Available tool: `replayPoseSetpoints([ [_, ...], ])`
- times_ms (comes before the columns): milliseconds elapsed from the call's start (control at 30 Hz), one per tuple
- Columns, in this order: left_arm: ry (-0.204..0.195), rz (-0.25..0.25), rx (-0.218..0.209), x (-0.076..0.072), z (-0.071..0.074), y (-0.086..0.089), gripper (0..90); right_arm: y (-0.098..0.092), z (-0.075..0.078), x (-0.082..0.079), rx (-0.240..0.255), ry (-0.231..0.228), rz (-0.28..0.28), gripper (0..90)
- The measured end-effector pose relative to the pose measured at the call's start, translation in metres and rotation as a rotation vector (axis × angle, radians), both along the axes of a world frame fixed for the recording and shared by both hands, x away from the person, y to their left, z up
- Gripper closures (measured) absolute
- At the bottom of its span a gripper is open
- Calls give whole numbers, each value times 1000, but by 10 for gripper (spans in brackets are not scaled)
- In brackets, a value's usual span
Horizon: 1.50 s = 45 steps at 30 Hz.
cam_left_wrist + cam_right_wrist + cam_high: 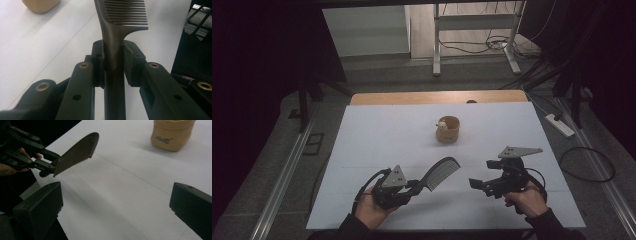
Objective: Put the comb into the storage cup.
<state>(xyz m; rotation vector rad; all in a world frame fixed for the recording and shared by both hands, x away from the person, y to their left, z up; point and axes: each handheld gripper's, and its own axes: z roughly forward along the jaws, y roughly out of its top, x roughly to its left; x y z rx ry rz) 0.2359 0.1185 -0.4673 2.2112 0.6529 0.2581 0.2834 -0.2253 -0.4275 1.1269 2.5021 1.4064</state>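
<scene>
White sheeting covers my counter [377,145]. My left gripper [414,186] is clenched on the handle of a dark comb [441,172], which it holds off the counter, teeth end angled toward the far side. My right gripper [482,183] hangs released just beside the comb, jaws wide with nothing between them. A tan cup [447,129] with something pale inside stands well beyond both, and nothing lies between it and the comb.
</scene>
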Motion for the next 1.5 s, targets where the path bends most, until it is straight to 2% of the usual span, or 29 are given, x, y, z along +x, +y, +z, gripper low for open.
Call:
replayPoseSetpoints([
  [267, 0, -9, -3, -1, -1, -3, 717, 11, 2, 7, 24, 25, 27, 0],
  [400, -2, -13, -5, -1, -1, -4, 717, 17, 3, 10, 10, 40, 47, 0],
  [600, -4, -29, -4, -2, -1, -5, 717, 25, 4, 15, 5, 96, 47, 0],
  [800, -4, -31, -5, -2, -1, -6, 717, 32, 6, 20, 23, 137, 48, 0],
  [1033, -10, -33, -12, -2, 0, -6, 717, 41, 8, 27, 23, 153, 50, 0],
  [1167, -11, -38, -12, -3, 0, -6, 717, 46, 9, 32, 52, 180, 58, 0],
  [1500, -21, -38, -14, -3, 1, -6, 717, 62, 8, 40, 25, 193, 78, 0],
])
